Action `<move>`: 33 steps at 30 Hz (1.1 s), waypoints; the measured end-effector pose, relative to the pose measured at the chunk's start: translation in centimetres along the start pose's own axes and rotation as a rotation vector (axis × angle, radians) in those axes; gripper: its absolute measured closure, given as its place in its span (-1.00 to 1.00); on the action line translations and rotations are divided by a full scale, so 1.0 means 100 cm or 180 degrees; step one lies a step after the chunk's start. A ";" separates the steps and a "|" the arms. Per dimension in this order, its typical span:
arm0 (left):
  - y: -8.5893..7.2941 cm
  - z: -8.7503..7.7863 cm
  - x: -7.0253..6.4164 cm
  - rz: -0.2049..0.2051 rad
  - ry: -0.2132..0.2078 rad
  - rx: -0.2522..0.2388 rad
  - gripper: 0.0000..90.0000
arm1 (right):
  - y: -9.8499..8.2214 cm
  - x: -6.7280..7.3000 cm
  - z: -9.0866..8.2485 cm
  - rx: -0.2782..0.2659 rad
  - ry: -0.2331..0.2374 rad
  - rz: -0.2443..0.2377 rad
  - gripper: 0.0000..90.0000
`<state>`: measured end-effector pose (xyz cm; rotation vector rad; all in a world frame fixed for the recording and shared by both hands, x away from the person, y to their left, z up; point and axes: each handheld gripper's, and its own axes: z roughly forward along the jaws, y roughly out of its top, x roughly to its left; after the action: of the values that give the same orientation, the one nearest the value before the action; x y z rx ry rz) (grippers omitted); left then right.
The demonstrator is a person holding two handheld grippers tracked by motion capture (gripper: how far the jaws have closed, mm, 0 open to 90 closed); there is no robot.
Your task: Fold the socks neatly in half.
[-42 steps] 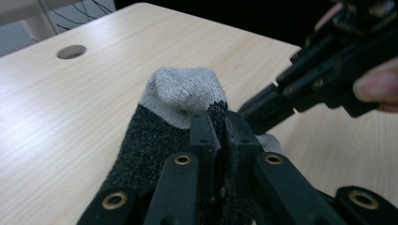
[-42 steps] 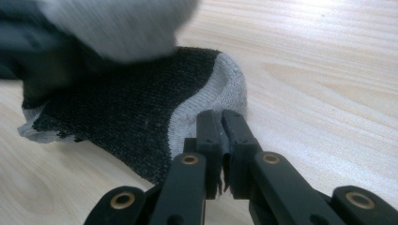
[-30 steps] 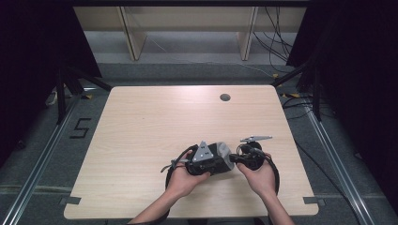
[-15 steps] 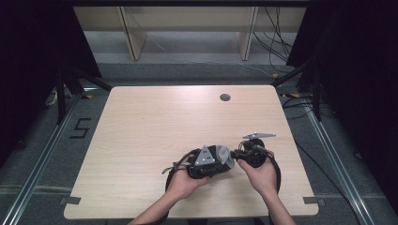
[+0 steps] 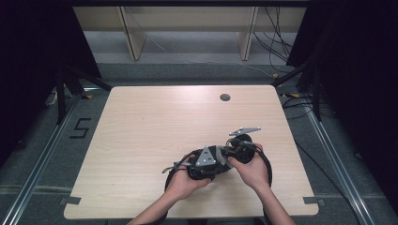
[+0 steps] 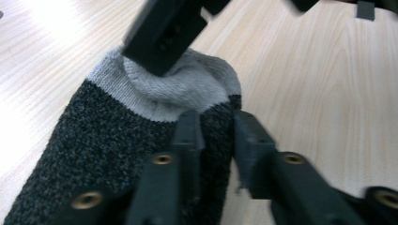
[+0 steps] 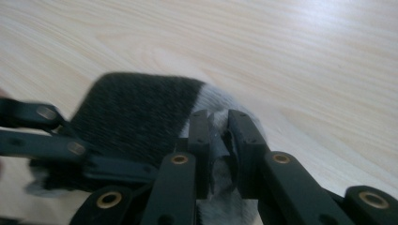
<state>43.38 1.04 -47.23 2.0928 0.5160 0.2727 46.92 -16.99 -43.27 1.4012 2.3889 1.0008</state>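
Observation:
A dark grey sock (image 6: 103, 140) with a light grey end lies on the wooden table (image 5: 141, 126), between both hand-held grippers near the front edge. In the left gripper view, my left gripper (image 6: 218, 119) has its jaws a small gap apart over the sock's dark edge. They have just been opening and do not pinch the cloth. In the right gripper view, my right gripper (image 7: 219, 117) is shut on the light grey end of the sock (image 7: 136, 112), its jaws having just been closing. In the high view the left gripper (image 5: 217, 161) and right gripper (image 5: 230, 152) meet tip to tip, hiding the sock.
A round cable hole (image 5: 225, 97) sits near the table's far edge. Black cables (image 5: 267, 164) loop around the hands at the front right. Dark frame legs and wooden shelving stand beyond the table.
The left jaws have spread apart from shut. The right hand has shifted a little to the right and away with its gripper. The left hand has stayed put.

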 end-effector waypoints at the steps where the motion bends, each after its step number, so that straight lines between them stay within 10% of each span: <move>1: 0.000 -0.004 0.000 -0.0012 0.0003 0.0006 0.28 | -0.002 -0.002 0.002 -0.0028 -0.0050 -0.0032 0.80; 6: 0.001 -0.039 0.007 -0.0250 0.0042 -0.0237 0.22 | -0.009 -0.010 0.000 -0.0025 -0.0058 -0.0034 0.79; 11: -0.015 -0.058 0.020 -0.0311 0.0292 0.0101 0.36 | -0.012 -0.011 0.003 0.0008 -0.0072 -0.0056 0.79; 15: -0.029 -0.053 0.018 -0.0431 0.0287 0.0143 0.39 | -0.014 -0.012 0.005 0.0019 -0.0106 -0.0031 0.80; 22: -0.034 -0.042 0.015 -0.0213 0.0398 0.0296 0.38 | -0.016 -0.011 0.008 0.0059 -0.0095 0.0105 0.82; 33: -0.032 -0.041 0.041 -0.0200 0.0541 0.0422 0.40 | -0.018 -0.009 0.008 0.0129 -0.0070 0.0175 0.82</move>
<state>44.60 7.51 -47.69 2.1883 0.7168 0.3914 46.52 -17.92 -45.11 1.4918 2.3798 0.9501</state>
